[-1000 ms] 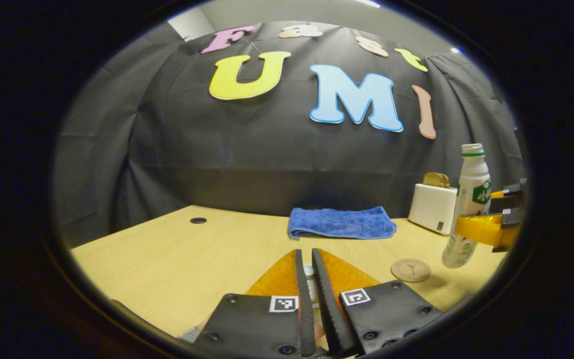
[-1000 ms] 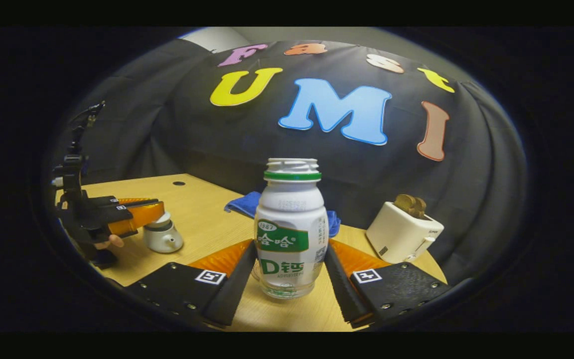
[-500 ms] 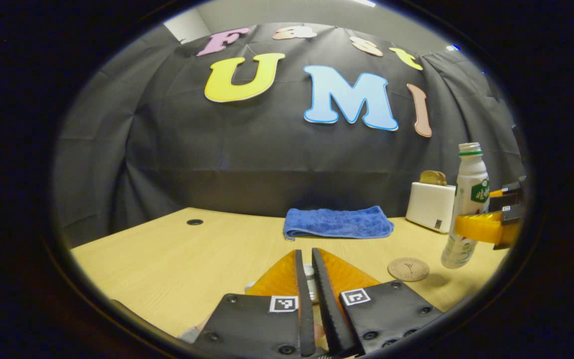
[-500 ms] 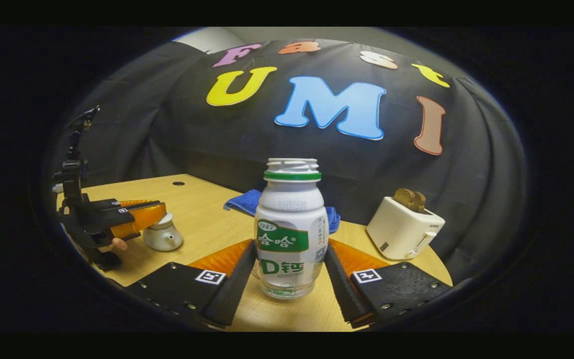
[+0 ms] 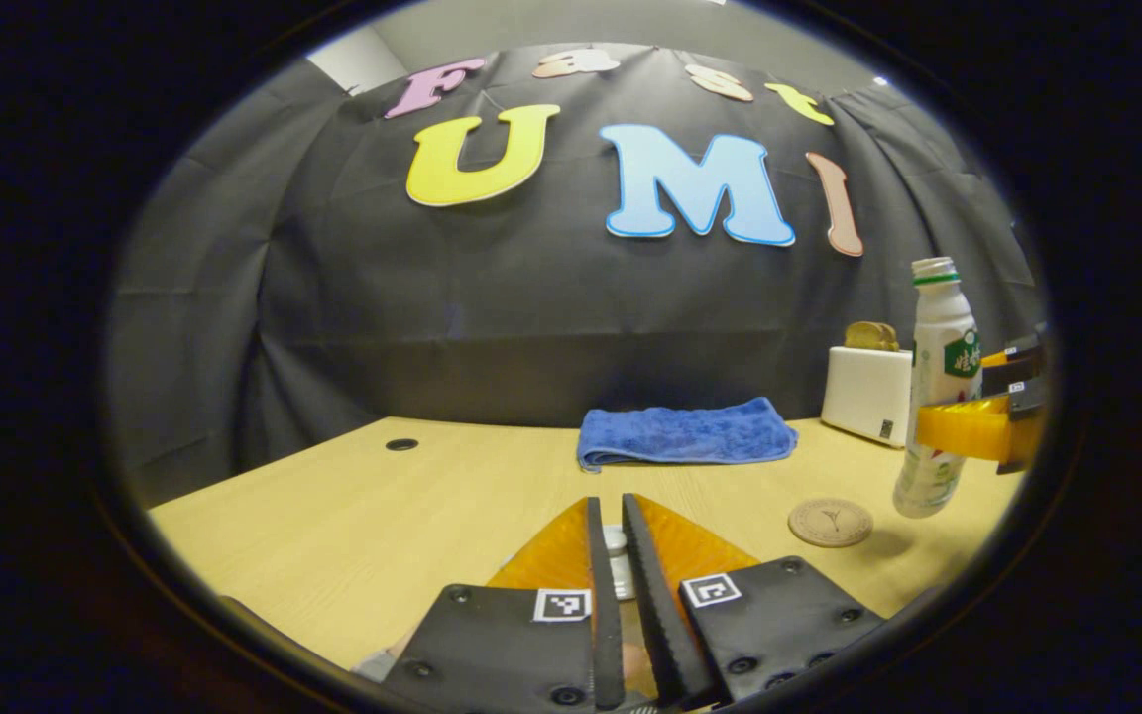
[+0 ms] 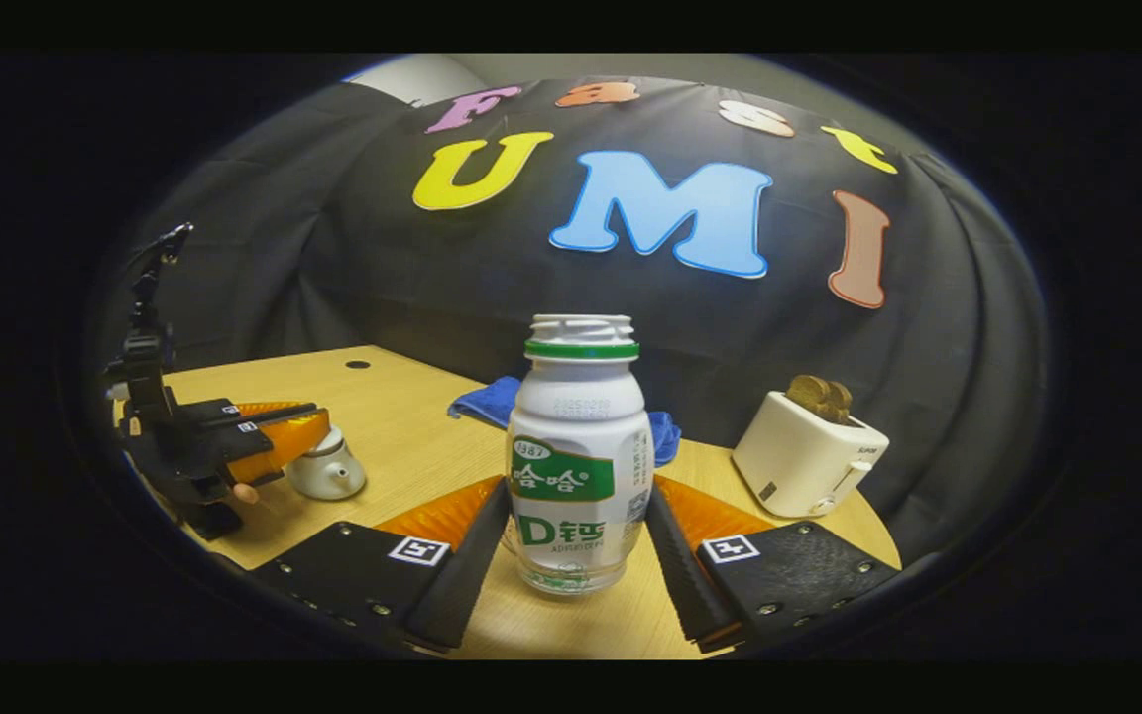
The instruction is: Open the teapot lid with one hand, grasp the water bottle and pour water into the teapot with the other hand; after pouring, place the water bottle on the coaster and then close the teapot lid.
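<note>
My left gripper (image 5: 609, 508) is shut on the small knob of the teapot lid (image 5: 617, 561), which shows between its fingers. In the right gripper view the left gripper (image 6: 305, 426) sits on top of the pale teapot (image 6: 330, 476); I cannot tell whether the lid is off the pot. My right gripper (image 6: 579, 493) is shut on the white, green-labelled water bottle (image 6: 579, 446), upright and uncapped. In the left gripper view the bottle (image 5: 940, 377) hangs just above the table, right of the round coaster (image 5: 830, 522), in the right gripper (image 5: 972, 428).
A folded blue towel (image 5: 685, 433) lies at the back of the wooden table (image 5: 353, 516). A white toaster (image 5: 866, 395) with bread stands at the back right, behind the bottle. A small cable hole (image 5: 400, 444) is at the back left.
The bottle and right gripper have shifted slightly up and to the right, away from the coaster. The left gripper stays shut on the lid knob, its view tilted a little.
</note>
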A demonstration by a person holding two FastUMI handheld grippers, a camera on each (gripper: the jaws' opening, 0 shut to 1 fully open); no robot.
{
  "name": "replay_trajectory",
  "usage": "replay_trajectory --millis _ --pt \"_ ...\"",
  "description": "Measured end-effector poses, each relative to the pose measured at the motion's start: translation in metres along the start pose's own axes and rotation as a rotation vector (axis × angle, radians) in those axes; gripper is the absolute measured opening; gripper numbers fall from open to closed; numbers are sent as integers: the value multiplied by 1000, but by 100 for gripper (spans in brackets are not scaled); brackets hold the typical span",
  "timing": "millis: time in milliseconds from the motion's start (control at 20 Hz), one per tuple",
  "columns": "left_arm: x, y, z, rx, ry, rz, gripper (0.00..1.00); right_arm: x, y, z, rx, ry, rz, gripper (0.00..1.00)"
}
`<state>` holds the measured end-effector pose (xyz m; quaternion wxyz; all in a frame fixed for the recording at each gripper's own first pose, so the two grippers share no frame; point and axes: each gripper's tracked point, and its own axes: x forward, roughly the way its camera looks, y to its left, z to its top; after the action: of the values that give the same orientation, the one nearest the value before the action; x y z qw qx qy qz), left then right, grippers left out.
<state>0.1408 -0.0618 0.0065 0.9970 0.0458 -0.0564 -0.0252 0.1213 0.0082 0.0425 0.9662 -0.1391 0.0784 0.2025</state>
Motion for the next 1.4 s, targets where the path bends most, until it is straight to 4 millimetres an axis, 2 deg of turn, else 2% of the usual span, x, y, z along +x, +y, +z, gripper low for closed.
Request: replay_trajectory --millis 150,200,250,300,350,400,650,700,850,900,1150,1200,1250,1400 --pt "-4 -1 1 -34 -1 -2 24 4 2 -1 7 7 2 78" --pt "-7 0 2 -48 -4 -2 0 6 2 0 14 2 3 78" --pt "-10 2 4 -58 -8 2 25 9 2 2 23 -1 1 78" --pt "-14 4 7 -63 -13 8 25 12 3 2 34 -2 0 78" --pt "-19 7 9 -67 -20 11 72 16 4 3 41 -1 2 78" --pt "-26 10 13 -67 -28 14 25 20 5 3 47 0 1 78" --pt "-54 23 10 -46 -31 37 25 47 10 3 96 -4 5 78" --pt "-59 26 7 -37 -20 43 72 53 10 1 104 -8 8 78" --pt "-69 36 5 -22 -8 62 72 64 9 -6 162 -11 21 77" --pt "-70 38 5 -23 -10 65 0 67 7 -8 175 -7 13 78" --pt "-73 46 6 -32 -14 77 0 76 4 -16 228 6 14 77" --pt "-73 47 6 -34 -14 79 0 77 3 -19 226 12 11 80" --pt "-73 48 6 -36 -13 80 0 78 4 -20 229 14 15 77" --pt "-73 52 3 -39 -9 86 0 79 6 -20 238 10 23 78"
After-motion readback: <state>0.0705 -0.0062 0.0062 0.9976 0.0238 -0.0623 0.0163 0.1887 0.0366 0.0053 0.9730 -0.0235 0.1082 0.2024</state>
